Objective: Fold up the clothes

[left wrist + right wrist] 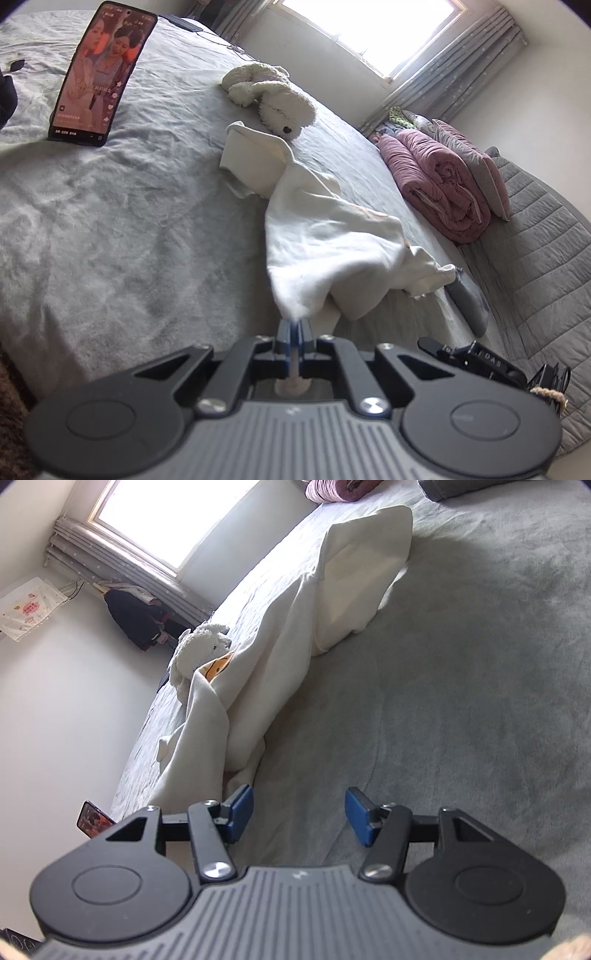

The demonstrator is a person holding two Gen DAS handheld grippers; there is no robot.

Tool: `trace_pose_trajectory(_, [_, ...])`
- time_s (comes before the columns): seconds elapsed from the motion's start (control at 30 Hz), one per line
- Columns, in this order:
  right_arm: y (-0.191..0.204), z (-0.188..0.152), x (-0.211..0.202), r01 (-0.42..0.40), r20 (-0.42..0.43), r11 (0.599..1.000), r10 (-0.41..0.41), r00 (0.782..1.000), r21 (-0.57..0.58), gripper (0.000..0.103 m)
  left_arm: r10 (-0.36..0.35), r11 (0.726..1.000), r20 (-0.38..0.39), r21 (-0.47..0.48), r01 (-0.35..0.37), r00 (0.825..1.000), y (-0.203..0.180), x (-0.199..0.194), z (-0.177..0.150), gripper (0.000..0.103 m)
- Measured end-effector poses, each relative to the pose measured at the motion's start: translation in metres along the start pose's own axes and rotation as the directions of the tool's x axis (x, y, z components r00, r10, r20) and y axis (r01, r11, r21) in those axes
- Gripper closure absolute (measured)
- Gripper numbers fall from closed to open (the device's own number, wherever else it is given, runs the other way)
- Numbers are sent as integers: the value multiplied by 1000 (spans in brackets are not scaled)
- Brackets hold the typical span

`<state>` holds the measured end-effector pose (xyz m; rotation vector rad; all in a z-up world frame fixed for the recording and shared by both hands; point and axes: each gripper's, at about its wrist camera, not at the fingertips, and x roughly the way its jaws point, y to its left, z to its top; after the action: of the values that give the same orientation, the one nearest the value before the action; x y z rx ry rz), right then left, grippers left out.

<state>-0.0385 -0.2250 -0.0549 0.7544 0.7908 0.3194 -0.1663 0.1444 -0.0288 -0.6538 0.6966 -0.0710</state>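
Note:
A cream-white garment (325, 236) lies stretched and bunched across the grey bedspread (129, 221). My left gripper (294, 325) is shut on a pinched corner of it, and the cloth rises in a tent from the blue pads. In the right wrist view the same garment (280, 635) runs in a long rumpled band away from me, with an orange print showing in a fold. My right gripper (299, 812) stands open just above the bedspread (461, 701), nothing between its blue pads; its left finger (242, 806) is close beside the garment's near end.
A phone (99, 74) with a lit screen leans on the bed at the left. A white plush toy (273, 96) lies beyond the garment. A rolled pink quilt (436, 177) and pillows lie on a grey quilted mat at the right. A window and curtains stand behind.

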Motion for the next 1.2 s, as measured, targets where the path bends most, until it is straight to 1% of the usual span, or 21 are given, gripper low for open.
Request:
trace_pose_trajectory(0.03, [0,3,4,-1,2,1000,1,1000,0,44,-1,1000,-8,-3,1,1000,3,3,0,85])
trace_pose_trajectory(0.07, [0,6,8,-2,5,1000,2,1000,0,44,-6,1000,-16,-6,6,1000,6,7,0,77])
trace_pose_trajectory(0.1, [1,9,12,-4,6,1000,4,1000,-4,44,-8,1000,-22,-9,8,1000,8,10,-1,67])
trace_pose_trajectory(0.13, [2,13,17,-6,8,1000,6,1000,-8,44,-9,1000,-29,-13,9,1000,11,13,-1,64])
trace_pose_trajectory(0.3, [11,27,39,-20,21,999,21,1000,-36,44,16,1000,-68,0,-16,998,18,27,-3,65])
trace_pose_trajectory(0.37, [16,32,48,-25,25,999,26,999,-45,46,21,1000,-81,4,-21,996,20,29,-2,67])
trace_pose_trajectory(0.43, [20,36,52,-15,25,999,16,1000,-52,46,22,1000,-91,6,-22,996,20,27,1,67])
trace_pose_trajectory(0.6, [32,45,42,0,52,994,6,999,-111,46,41,998,-77,53,-37,996,17,18,17,65])
trace_pose_trajectory(0.73, [40,52,28,-1,69,988,12,998,-154,46,39,998,-84,61,-34,996,15,18,33,61])
trace_pose_trajectory(0.8, [47,55,22,-1,79,983,16,997,-181,46,38,996,-71,83,-32,997,10,20,43,59])
trace_pose_trajectory(0.9, [60,61,16,-1,94,972,23,995,-236,46,34,991,-47,129,-27,998,-3,22,59,52])
trace_pose_trajectory(0.93, [66,66,17,3,97,966,22,995,-258,46,27,989,-36,144,-21,999,-7,22,65,49])
trace_pose_trajectory(1.0, [76,74,20,13,105,953,19,994,-301,46,17,984,-16,178,-13,1000,-16,26,77,47])
trace_pose_trajectory(1.1, [85,86,31,43,126,936,1,992,-350,46,29,973,0,228,-29,1000,-30,41,97,45])
trace_pose_trajectory(1.2, [86,101,48,58,114,927,-16,993,-371,46,45,963,7,264,-45,999,-43,62,117,44])
